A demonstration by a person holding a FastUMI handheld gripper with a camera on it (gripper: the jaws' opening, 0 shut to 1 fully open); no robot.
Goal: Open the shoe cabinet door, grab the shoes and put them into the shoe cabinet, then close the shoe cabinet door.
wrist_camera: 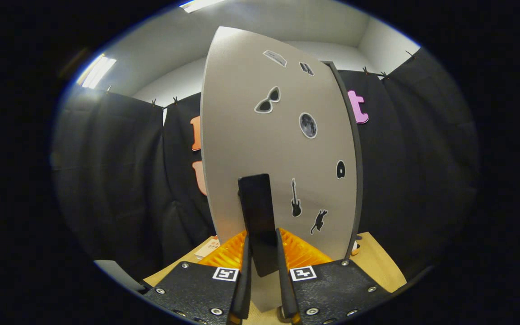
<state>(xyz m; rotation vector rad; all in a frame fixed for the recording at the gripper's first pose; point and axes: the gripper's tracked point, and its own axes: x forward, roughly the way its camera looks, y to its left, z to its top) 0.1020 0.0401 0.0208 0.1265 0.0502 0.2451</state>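
Recording booth: black cloth walls [120, 180] clipped up under white ceiling [260, 27], strip lights [97, 70].

A wooden table [377, 259] shows in the lower part of the frame. The grey cabinet [260, 149] stands on it, in the middle. An orange ribbed thing [305, 255] lies on the table at the foot of the cabinet. A small card or booklet [209, 248] lies flat on the table, lower left of the cabinet, just beside the orange thing.
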